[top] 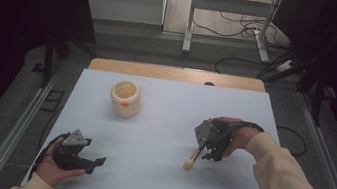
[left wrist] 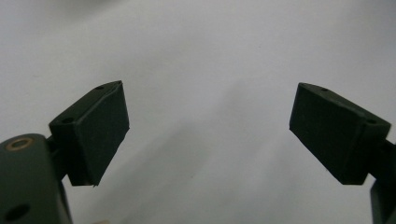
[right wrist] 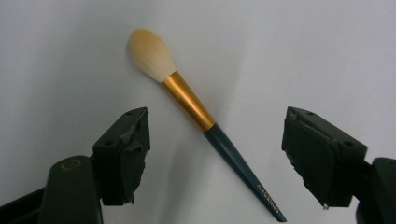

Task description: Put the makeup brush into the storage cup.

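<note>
Between open right claw (right wrist: 215, 154) jaws: brush (right wrist: 205, 121), untouched.

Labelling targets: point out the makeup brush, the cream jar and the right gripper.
makeup brush (right wrist: 189, 100): right gripper view, on the gold ferrule.
cream jar (top: 125, 102): high view, on its front wall.
right gripper (right wrist: 215, 156): right gripper view, midway between its open jaws, brush handle lying between them.

The white table surface (top: 162, 124) lies open across its middle, between the left gripper (top: 95, 162) at the near left and the right gripper (top: 204, 148) at the right. The cream jar (top: 125, 98) stands at the far left as the one upright obstacle. The makeup brush (right wrist: 201, 116) lies flat between the spread jaws of the right gripper, clear of both pads.
</note>
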Motion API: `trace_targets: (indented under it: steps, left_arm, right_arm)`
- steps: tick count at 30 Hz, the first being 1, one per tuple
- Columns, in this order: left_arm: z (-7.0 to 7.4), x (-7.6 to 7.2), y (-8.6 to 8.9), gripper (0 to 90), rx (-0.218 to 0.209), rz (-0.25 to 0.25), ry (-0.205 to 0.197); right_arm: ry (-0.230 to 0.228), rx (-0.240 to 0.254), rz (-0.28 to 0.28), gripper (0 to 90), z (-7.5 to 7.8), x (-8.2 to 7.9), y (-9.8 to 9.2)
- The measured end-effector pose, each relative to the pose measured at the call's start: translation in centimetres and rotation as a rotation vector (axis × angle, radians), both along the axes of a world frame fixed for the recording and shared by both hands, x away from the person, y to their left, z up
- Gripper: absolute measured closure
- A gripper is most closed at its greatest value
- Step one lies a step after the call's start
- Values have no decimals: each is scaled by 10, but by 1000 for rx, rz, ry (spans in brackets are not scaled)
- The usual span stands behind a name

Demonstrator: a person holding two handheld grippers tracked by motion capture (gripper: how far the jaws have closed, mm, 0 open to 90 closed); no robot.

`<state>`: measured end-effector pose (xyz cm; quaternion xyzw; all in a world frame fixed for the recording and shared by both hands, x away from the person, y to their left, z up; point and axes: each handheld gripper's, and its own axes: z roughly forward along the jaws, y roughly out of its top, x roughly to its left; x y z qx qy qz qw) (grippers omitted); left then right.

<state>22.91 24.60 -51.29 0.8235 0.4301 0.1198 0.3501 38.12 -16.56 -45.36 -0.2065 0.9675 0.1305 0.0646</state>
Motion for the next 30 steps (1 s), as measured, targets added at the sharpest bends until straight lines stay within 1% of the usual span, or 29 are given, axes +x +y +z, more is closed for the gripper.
trace_targets:
  steps: [10, 14, 15, 17, 19, 21, 23, 24, 30]
  left_arm:
    - [-1, -3, 2, 129, -6, 9, 5]
    - [0, -7, 3, 130, -12, 29, 5]
    - [0, -7, 3, 130, -12, 29, 5]
    - [0, -8, 3, 130, -11, 34, 6]
    - [0, -10, 3, 131, -13, 48, 7]
    - [0, -10, 3, 130, -14, 52, 7]
    - [0, -11, 4, 131, -15, 60, 10]
    - [0, -11, 5, 131, -18, 69, 10]
    - [-1, -11, 5, 132, -14, 72, 14]
  right_arm:
    - [-4, -23, 75, 268, -1, 0, 4]
    - [-2, -29, 110, 272, -1, 2, 7]
    - [-2, -29, 110, 272, -1, 2, 7]
    - [-5, -33, 127, 281, -1, 3, 9]
    - [4, -36, 156, 299, -3, 4, 12]
    - [3, -42, 162, 300, -3, 5, 13]
    - [13, -54, 185, 310, -6, 6, 15]
    - [17, -56, 189, 312, -7, 7, 15]
    - [23, -83, 201, 314, -14, 9, 14]
